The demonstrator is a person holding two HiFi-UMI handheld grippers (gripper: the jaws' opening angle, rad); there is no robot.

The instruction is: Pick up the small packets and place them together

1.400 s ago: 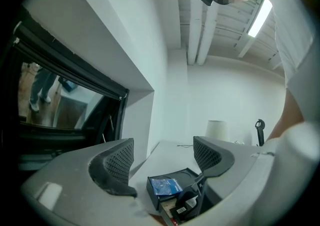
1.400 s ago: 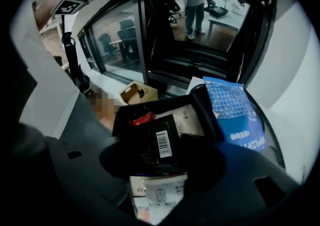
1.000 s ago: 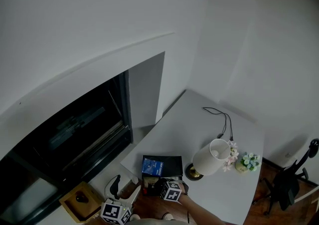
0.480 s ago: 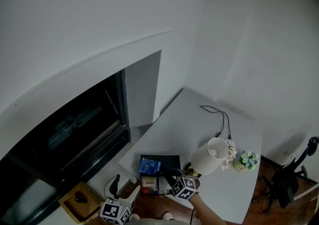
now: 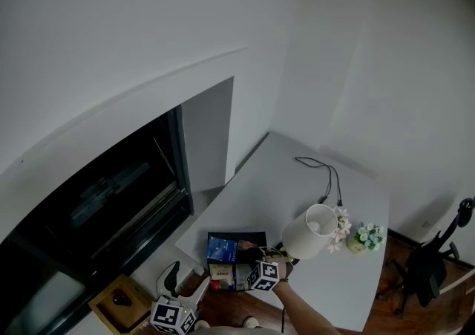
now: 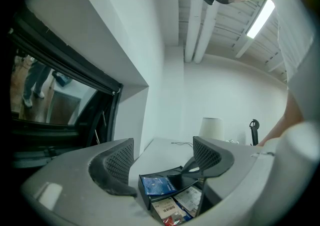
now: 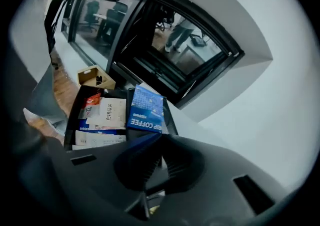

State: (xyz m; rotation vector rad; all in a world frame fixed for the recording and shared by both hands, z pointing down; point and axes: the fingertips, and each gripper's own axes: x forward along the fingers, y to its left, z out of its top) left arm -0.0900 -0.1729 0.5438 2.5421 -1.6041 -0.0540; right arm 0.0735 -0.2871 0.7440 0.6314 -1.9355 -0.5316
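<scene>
Packets (image 7: 100,115) are lying gathered in the black tray (image 7: 73,112) at the table's (image 5: 319,215) near edge, a blue coffee packet (image 7: 146,108) beside them — probably their collecting spot. The right gripper (image 7: 160,137) is hovering just beside it, jaws pressed together, seemingly empty; the left gripper (image 6: 162,156) is hanging agape, holding nothing.

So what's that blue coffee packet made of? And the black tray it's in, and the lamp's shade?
Blue coffee packet: looks like printed paper or thin plastic film, flat with crisp print; which one is hard to tell.
Black tray: seems to be hard matte plastic, judging by its thin straight walls and dividers.
Lampshade: probably cloth or paper, since it is pale and dull with no shine.
</scene>
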